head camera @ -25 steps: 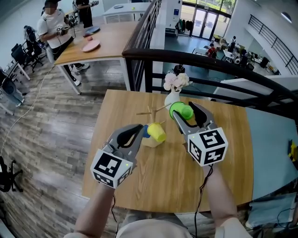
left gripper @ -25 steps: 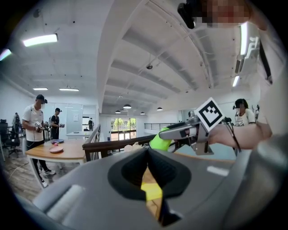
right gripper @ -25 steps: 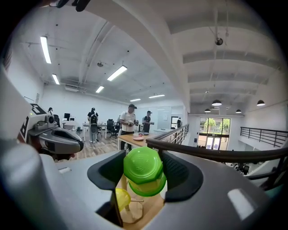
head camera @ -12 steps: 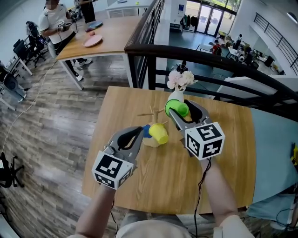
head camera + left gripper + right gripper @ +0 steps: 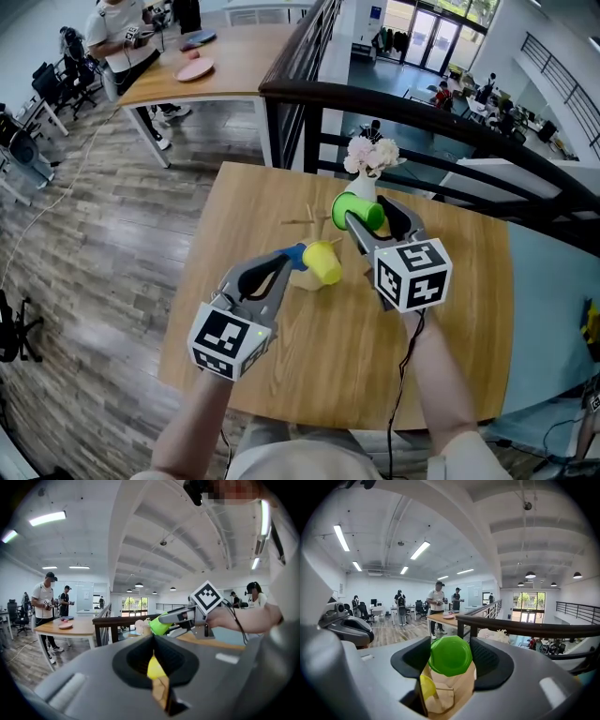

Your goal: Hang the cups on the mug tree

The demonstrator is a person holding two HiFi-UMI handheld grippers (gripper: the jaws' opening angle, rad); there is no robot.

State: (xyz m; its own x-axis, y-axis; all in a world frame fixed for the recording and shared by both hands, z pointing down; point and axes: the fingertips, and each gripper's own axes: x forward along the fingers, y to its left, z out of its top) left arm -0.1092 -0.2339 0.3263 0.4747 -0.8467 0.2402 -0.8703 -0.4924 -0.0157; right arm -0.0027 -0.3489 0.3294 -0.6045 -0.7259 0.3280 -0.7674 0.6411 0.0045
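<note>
Jaws of left gripper [image 5: 292, 261] pinched shut on yellow cup [image 5: 322, 263] hard against the mug tree [image 5: 304, 281]; jaws of right gripper [image 5: 375, 223] clamped round green cup [image 5: 350, 209], aloft just beyond that tree; apparently neither cup hung yet, both left to do.

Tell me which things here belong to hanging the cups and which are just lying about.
For the job: green cup in the right gripper; yellow cup in the left gripper; wooden mug tree.

Lying about: vase of flowers; distant pink plate.
</note>
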